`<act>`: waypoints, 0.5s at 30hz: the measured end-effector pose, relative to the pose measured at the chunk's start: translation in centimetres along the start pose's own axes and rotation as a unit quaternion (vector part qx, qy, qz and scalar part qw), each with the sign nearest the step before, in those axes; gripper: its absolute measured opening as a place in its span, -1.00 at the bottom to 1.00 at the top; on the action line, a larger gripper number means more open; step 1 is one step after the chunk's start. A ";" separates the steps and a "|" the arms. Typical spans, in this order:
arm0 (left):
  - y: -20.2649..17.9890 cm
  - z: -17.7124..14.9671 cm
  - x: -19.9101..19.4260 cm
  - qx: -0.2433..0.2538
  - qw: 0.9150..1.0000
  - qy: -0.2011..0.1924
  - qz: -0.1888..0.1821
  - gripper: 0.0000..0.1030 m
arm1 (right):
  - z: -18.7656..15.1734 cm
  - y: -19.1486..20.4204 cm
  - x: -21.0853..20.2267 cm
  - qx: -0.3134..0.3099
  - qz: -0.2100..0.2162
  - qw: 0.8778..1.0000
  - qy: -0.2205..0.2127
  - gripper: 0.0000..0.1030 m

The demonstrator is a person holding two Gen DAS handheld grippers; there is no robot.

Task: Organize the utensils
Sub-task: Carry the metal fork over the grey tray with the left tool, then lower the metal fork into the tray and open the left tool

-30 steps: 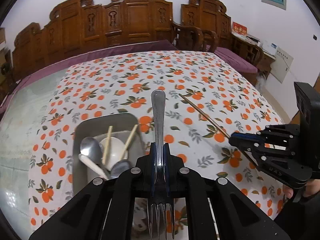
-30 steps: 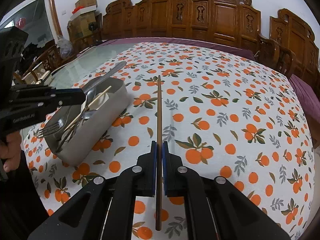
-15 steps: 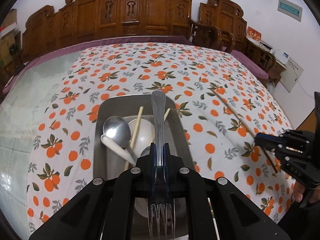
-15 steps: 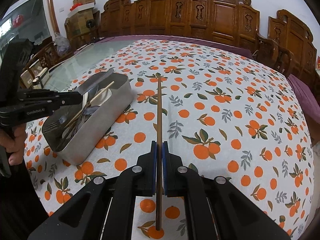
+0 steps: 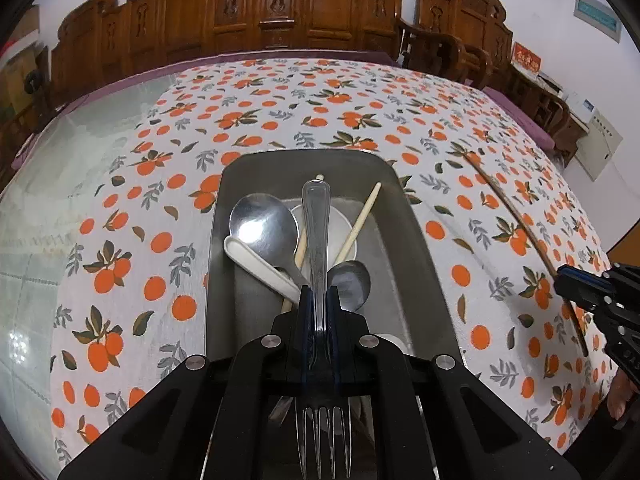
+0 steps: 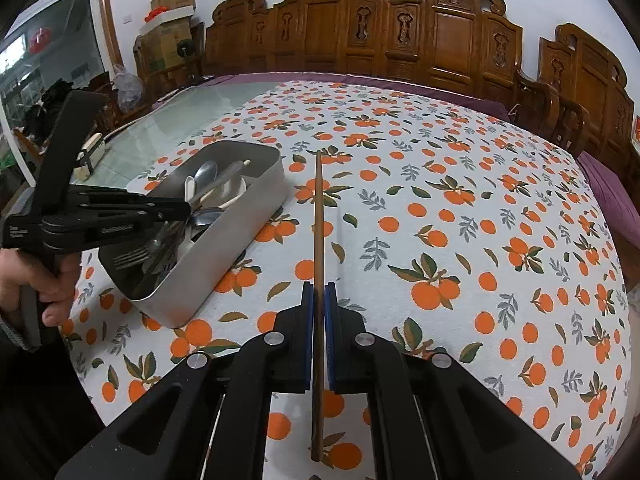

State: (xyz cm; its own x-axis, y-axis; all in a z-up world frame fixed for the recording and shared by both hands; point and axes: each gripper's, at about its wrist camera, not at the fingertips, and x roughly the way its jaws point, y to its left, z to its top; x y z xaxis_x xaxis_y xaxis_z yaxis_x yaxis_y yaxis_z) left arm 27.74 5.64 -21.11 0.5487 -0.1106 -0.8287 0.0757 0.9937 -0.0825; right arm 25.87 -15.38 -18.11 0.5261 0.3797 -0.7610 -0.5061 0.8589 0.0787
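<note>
My left gripper (image 5: 319, 294) is shut on a steel fork (image 5: 317, 236), tines toward the camera, held just above the grey metal tray (image 5: 424, 248). The tray holds a steel spoon (image 5: 262, 224), a white spoon (image 5: 256, 262), light chopsticks (image 5: 358, 226) and other cutlery. My right gripper (image 6: 319, 294) is shut on a dark brown chopstick (image 6: 319, 216) and holds it over the cloth, right of the tray (image 6: 240, 236). The left gripper (image 6: 182, 208) also shows in the right wrist view, over the tray. The right gripper (image 5: 560, 276) shows at the right edge of the left wrist view.
The table carries an orange-print cloth (image 6: 460, 200); bare glass tabletop (image 6: 188, 116) lies to the left. Carved wooden chairs (image 6: 400, 32) line the far side. A small white object (image 6: 90, 152) sits on the glass at far left.
My left gripper has carried the fork from right of the tray to directly over it and lowered toward it. My right gripper with the chopstick has stayed nearly still.
</note>
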 end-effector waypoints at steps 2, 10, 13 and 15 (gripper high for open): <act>0.1 0.1 0.1 -0.001 1.000 0.001 -0.001 -0.87 | 0.0 0.2 -0.2 0.002 0.002 1.000 -0.002 -0.88; 0.1 0.8 -1.5 0.007 1.000 -0.021 0.003 -0.84 | 0.3 1.5 -1.0 0.005 0.017 1.000 -0.009 -0.88; 0.2 1.2 -2.6 0.013 0.999 -0.036 0.010 -0.74 | 1.0 2.5 -1.2 -0.001 0.020 1.000 -0.011 -0.88; 0.5 1.5 -3.4 0.017 0.999 -0.048 0.013 -0.69 | 1.5 3.2 -1.4 -0.004 0.024 1.000 -0.015 -0.88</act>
State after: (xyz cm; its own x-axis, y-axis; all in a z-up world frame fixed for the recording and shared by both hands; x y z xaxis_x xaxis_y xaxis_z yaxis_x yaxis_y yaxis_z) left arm 27.16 6.48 -17.47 0.6285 -0.0878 -0.7728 0.0873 0.9953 -0.0421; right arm 24.52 -12.64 -15.83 0.5217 0.4299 -0.7369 -0.5357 0.8373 0.1092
